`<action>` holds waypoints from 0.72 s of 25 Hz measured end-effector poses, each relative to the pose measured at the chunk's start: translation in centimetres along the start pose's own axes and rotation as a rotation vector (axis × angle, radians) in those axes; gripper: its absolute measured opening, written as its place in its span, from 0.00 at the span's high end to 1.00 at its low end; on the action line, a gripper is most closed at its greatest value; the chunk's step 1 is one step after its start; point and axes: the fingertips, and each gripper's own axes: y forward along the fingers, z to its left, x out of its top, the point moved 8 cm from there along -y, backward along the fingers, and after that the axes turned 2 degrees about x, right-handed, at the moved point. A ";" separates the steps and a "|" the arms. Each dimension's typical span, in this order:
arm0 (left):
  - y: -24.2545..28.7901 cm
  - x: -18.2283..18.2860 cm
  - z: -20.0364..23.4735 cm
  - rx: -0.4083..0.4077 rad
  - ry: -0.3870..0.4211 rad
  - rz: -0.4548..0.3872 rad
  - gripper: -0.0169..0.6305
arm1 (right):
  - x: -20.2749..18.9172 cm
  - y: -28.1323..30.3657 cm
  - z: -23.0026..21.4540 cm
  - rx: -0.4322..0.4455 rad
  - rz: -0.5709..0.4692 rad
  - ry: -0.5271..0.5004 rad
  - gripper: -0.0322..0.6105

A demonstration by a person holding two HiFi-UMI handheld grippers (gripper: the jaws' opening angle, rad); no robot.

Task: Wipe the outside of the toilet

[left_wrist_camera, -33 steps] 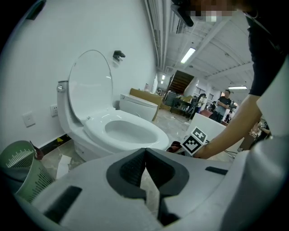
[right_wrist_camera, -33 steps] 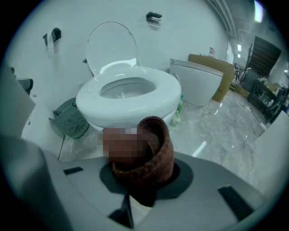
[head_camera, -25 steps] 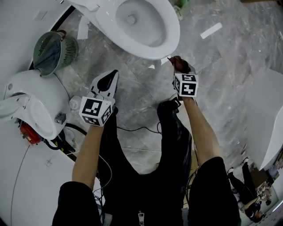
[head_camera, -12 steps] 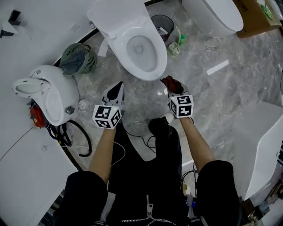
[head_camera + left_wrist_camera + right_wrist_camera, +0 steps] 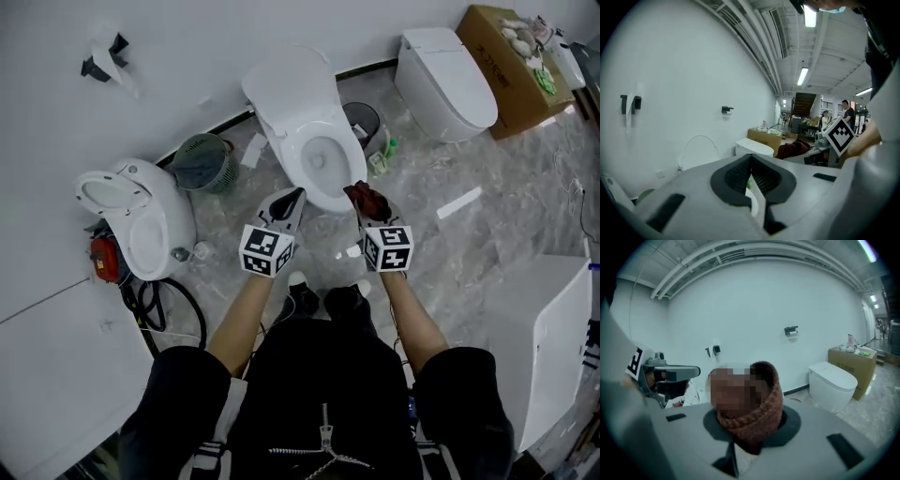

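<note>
The toilet (image 5: 314, 141) has a smooth, glossy white ceramic-looking shell, and the floor (image 5: 469, 253) is polished grey stone-patterned tile. The cloth (image 5: 764, 416) is a coarse, dark red-brown knit. The left claw (image 5: 751, 159) is matt grey plastic with black ribbed pads (image 5: 736, 175), and the box (image 5: 506, 66) is plain brown cardboard.

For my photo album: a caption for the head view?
Person standing over an open toilet, right gripper clutching a brown cloth.

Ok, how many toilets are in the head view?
3: an open toilet at centre, a closed toilet upper right beside the cardboard box, a third toilet at left near the green basket. Others may be hidden.
</note>
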 end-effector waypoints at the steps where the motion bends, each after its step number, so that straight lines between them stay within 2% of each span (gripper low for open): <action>1: -0.5 1.0 0.4 -0.006 0.008 -0.015 0.96 | 1.2 -0.2 0.9 -0.008 -0.020 0.003 0.82; 6: -3.0 5.0 2.2 -0.032 0.060 -0.081 0.96 | 5.3 -1.3 5.2 -0.027 -0.108 -0.020 0.82; 10: -5.0 6.9 3.8 -0.028 0.072 -0.132 0.96 | 7.0 -2.1 7.9 -0.033 -0.162 -0.042 0.82; 18: -8.5 7.1 5.5 -0.031 0.075 -0.171 0.96 | 9.0 -3.9 11.7 -0.039 -0.236 -0.087 0.82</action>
